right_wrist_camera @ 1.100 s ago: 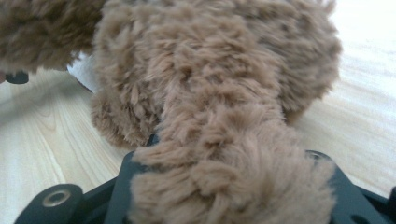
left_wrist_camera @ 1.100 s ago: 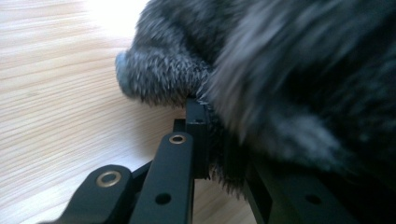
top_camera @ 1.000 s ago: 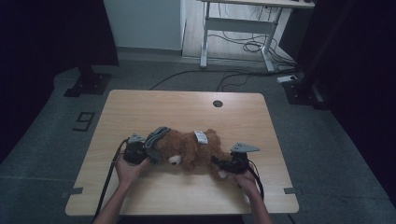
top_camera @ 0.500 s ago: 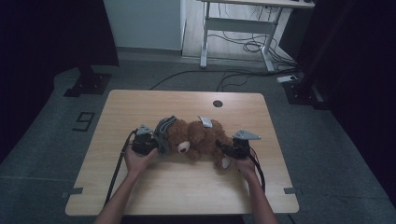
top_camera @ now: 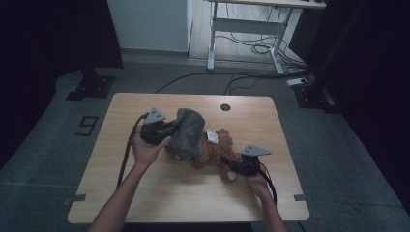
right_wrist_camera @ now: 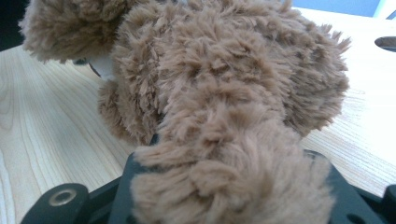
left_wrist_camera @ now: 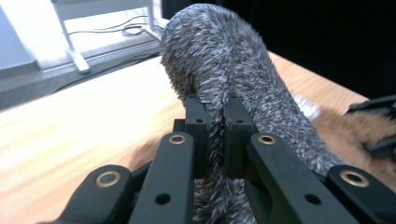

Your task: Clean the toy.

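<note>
**Two grippers engaged on a plush bear and its grey garment**

Left side. The left gripper point(top_camera: 170, 129) is held in the person's left hand point(top_camera: 146, 147), above the left-centre of the wooden surface point(top_camera: 121, 183). Its grey three-cornered plate sits on top, and its black cable hangs down toward the near edge. In the left gripper view the jaws stand almost together, clamped on a fold of the grey fuzzy garment point(left_wrist_camera: 224, 84); the fabric runs up between the two pads and arches over them. In the high view this garment point(top_camera: 187, 133) forms a raised hump just beside the gripper, covering the left end of the toy.

Centre. The brown plush bear point(top_camera: 212, 152) lies on the surface, slightly right of the middle, stretched diagonally from the grey garment toward the near right. A white tag point(top_camera: 212, 136) shows on its upper side. A round dark hole point(top_camera: 225, 107) in the surface lies well beyond the toy, near the far edge.

Right side. The right gripper point(top_camera: 235, 169) is held low in the person's right hand point(top_camera: 256, 181), touching the near right end of the bear. In the right gripper view, brown fur point(right_wrist_camera: 224, 116) covers the jaws; the gripper is closed partway, grasping a limb of the toy.
</note>
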The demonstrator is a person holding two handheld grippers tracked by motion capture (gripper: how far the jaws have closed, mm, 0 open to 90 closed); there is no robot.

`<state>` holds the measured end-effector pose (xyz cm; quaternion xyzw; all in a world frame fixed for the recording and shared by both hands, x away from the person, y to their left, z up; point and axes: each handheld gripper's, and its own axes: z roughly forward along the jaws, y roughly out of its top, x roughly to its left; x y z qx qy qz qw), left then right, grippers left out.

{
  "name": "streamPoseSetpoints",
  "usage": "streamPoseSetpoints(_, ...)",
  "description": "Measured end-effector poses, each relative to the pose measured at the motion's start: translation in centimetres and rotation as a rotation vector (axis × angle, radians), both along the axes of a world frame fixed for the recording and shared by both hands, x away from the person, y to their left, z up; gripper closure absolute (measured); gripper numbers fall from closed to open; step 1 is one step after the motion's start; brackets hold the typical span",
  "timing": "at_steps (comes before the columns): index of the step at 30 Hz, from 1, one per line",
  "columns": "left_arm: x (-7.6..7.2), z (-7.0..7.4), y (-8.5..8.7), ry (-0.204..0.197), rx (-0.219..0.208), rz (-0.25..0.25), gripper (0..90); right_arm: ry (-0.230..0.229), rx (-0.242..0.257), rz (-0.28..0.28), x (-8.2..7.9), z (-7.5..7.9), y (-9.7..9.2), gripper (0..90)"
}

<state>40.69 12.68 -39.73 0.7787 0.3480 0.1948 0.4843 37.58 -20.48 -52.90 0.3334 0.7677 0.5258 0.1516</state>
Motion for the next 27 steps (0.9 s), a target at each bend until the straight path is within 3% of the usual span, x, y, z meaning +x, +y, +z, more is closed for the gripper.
streamPoseSetpoints(2,1.0,0.0,-1.4,0.014,0.012,-0.009,82.6,0.004,0.009,0.002,0.0,-0.1,-0.2,61.4)
streamPoseSetpoints(5,2.7,-1.2,-3.2,0.078,0.043,-0.018,82.5,0.002,0.012,0.002,0.0,-0.2,-0.3,61.4)
streamPoseSetpoints(9,3.6,-4.1,-4.1,0.169,0.128,-0.021,82.4,0.005,0.007,0.0,-0.2,-0.2,-0.4,61.3)
streamPoseSetpoints(11,3.4,-5.1,-3.5,0.188,0.102,-0.013,82.5,0.008,0.001,-0.009,-0.2,-0.2,-0.7,61.2)
streamPoseSetpoints(12,3.1,-5.3,-3.0,0.198,0.08,-0.016,82.6,0.013,0.001,-0.011,-0.2,-0.2,-0.7,61.0)
streamPoseSetpoints(15,1.8,-5.7,-2.2,0.209,0.092,-0.025,82.8,0.016,-0.01,-0.014,-0.2,-0.2,-0.9,60.2)
streamPoseSetpoints(19,0.0,-6.2,-1.3,0.215,0.069,-0.029,82.9,0.021,-0.025,-0.007,-0.6,-0.1,-0.9,57.7)
streamPoseSetpoints(24,-1.9,-7.2,-0.5,0.197,0.021,-0.025,83.2,0.046,-0.028,0.004,-1.6,0.5,-1.0,44.5)
streamPoseSetpoints(27,-2.9,-7.5,0.1,0.189,-0.006,-0.03,83.2,0.074,0.015,0.025,-2.2,1.2,-1.5,35.1)
